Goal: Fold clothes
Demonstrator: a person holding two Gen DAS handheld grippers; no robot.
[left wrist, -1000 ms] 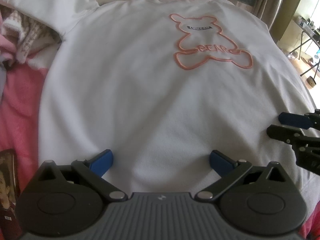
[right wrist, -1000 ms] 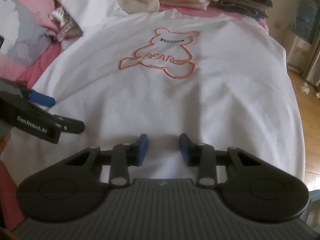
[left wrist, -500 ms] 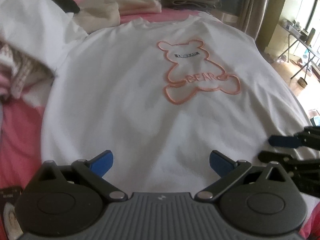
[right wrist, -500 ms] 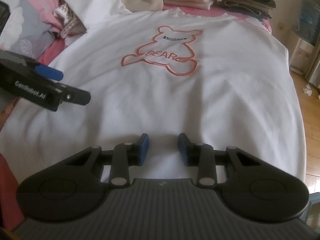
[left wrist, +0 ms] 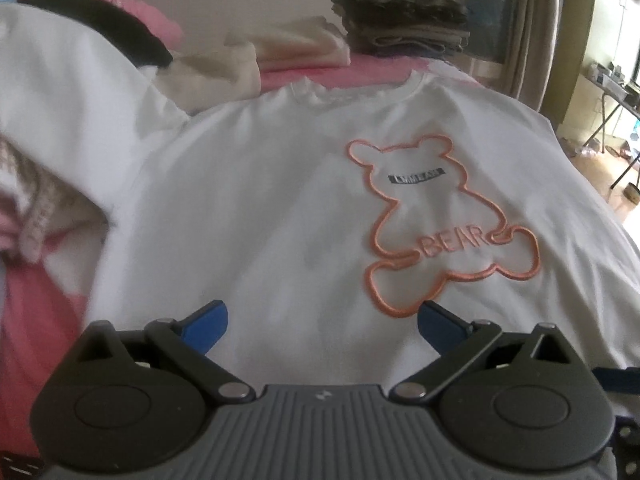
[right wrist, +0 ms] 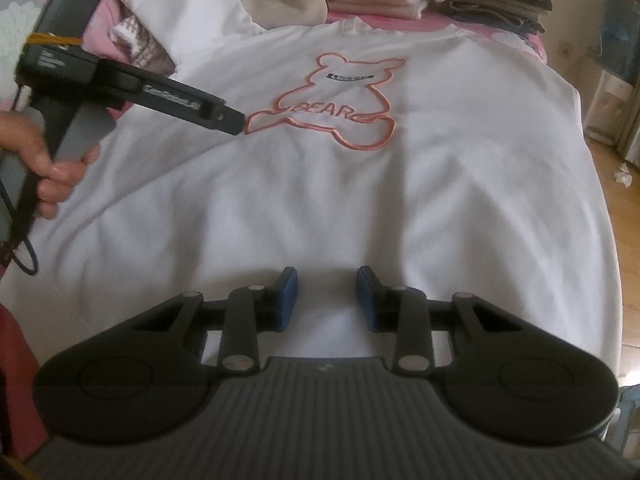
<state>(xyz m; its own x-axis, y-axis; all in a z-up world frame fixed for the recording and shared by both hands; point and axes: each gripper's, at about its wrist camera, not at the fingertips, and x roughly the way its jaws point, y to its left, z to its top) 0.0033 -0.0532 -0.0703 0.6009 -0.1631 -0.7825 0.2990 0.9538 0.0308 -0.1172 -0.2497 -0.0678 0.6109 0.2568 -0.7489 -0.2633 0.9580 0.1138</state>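
Note:
A white T-shirt (left wrist: 248, 200) with an orange bear outline (left wrist: 436, 224) lies flat, front up, on a pink bed, collar (left wrist: 352, 92) at the far end. My left gripper (left wrist: 322, 320) hovers over the shirt's middle, wide open, with only cloth beneath it. In the right wrist view the shirt (right wrist: 440, 200) fills the bed and the left gripper (right wrist: 230, 120), held by a hand (right wrist: 48, 168), points at the bear print (right wrist: 340, 108) from the left. My right gripper (right wrist: 327, 296) stays near the hem, its blue pads a narrow gap apart with nothing pinched between them.
Folded stacks sit at the head of the bed: a dark pile (left wrist: 404, 20) and a cream pile (left wrist: 304, 48). Loose clothes (left wrist: 36, 184) are heaped at the left over the shirt's sleeve. The bed's right edge drops to a wooden floor (right wrist: 624, 200).
The left gripper has travelled up the shirt from the hem towards the bear print and tilted up, so the collar and stacks now show. The right gripper has stayed put.

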